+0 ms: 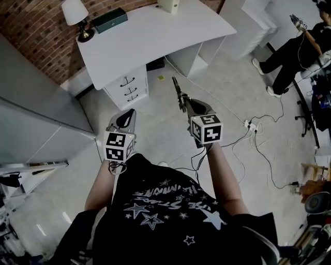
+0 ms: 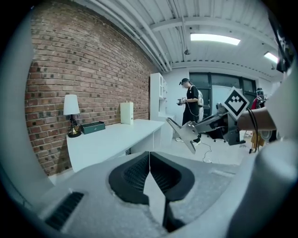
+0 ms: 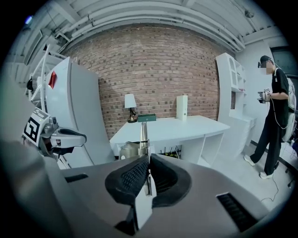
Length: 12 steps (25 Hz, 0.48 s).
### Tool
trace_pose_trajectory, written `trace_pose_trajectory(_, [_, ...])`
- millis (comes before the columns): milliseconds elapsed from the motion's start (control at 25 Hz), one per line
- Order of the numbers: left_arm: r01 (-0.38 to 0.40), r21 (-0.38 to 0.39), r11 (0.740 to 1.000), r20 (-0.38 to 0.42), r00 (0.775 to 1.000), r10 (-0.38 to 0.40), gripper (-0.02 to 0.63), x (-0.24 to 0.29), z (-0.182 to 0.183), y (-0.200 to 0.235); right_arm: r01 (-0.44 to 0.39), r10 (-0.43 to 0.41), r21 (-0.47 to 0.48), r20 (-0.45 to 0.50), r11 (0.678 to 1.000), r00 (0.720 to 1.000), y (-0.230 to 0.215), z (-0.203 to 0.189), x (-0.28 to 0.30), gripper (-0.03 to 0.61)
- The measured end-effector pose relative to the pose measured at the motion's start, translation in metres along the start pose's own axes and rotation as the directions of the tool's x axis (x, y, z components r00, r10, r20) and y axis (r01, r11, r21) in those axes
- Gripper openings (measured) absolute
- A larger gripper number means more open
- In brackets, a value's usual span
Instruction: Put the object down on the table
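My right gripper [image 1: 192, 106] is shut on a flat metal tool [image 1: 180, 93], whose thin end points away from me toward the white desk [image 1: 155, 36]. In the right gripper view the tool [image 3: 143, 135] sticks out from between the pressed pads of the right gripper [image 3: 148, 169], with the desk [image 3: 186, 128] beyond it. The left gripper view shows the tool's blade [image 2: 185, 134] held out by the right gripper [image 2: 205, 126], in the air above the floor. My left gripper [image 1: 126, 120] hangs beside it, lower left, its jaws shut with nothing between them.
On the desk stand a lamp [image 1: 77, 15], a green box [image 1: 109, 19] and a white box [image 1: 170, 5]; drawers [image 1: 128, 85] sit under it. A grey cabinet [image 1: 36, 103] is at the left. Cables and a power strip [image 1: 250, 125] lie on the floor. A person [image 1: 295, 46] stands at the right.
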State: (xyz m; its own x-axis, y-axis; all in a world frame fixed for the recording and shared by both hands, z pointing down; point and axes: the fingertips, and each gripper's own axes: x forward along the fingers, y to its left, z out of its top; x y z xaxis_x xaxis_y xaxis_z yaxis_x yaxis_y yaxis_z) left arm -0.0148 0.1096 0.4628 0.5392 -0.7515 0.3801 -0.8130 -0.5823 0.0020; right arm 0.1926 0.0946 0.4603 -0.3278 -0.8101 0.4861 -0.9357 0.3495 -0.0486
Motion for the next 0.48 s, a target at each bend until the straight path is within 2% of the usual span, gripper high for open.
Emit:
trace_pose_trajectory(120, [-0.024, -0.028, 0.999, -0.014, 1.000, 0.024, 0.021, 0.006, -0.001, 0.004, -0.017, 0.017, -0.014, -0.006, 1.000, 1.000, -0.009, 0.002, 0.009, 0.012])
trace_pose_trajectory(280, [-0.034, -0.024, 0.999, -0.030, 0.999, 0.033, 0.020, 0.018, -0.001, 0.020, -0.035, 0.035, 0.005, -0.009, 0.999, 0.999, -0.014, 0.007, 0.030, 0.012])
trace_pose_trajectory(480, [-0.023, -0.042, 0.999, -0.043, 0.999, 0.021, 0.021, 0.057, -0.004, 0.052, -0.040, 0.041, 0.008, -0.041, 0.999, 0.998, -0.019, 0.013, 0.074, 0.012])
